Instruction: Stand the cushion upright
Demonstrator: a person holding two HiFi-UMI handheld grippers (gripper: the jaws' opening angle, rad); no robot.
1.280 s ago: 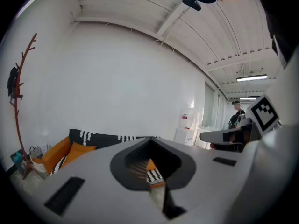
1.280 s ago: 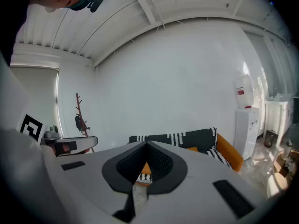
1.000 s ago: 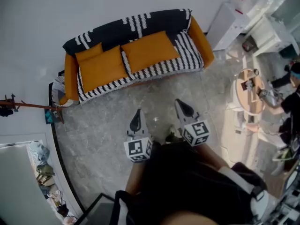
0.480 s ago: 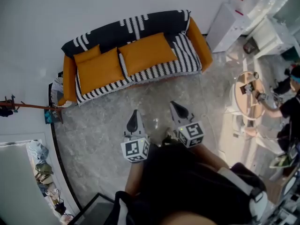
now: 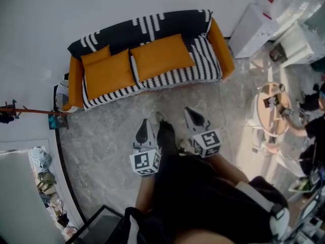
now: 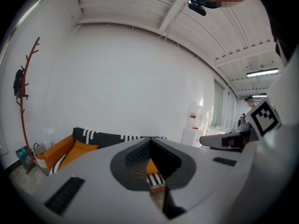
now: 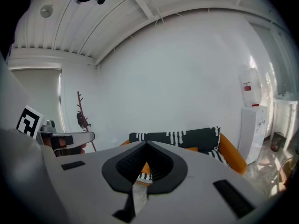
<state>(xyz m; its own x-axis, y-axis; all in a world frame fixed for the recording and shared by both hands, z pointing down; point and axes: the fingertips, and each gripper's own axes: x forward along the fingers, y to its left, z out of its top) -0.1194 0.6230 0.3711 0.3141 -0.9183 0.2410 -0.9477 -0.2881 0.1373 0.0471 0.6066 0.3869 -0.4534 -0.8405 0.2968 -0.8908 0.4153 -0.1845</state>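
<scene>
Both tongs are seen clenched tight and empty: the left gripper (image 5: 144, 132) is held just beside the right gripper (image 5: 193, 118), over the grey floor (image 5: 111, 136). The orange cushion (image 5: 161, 56) is found lying flat on the sofa (image 5: 224, 49), well ahead of both tips.

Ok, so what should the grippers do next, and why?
Probably move closer to the sofa. The left gripper and right gripper are shut and empty, and open floor lies between them and the orange cushions lying on the seat.
</scene>
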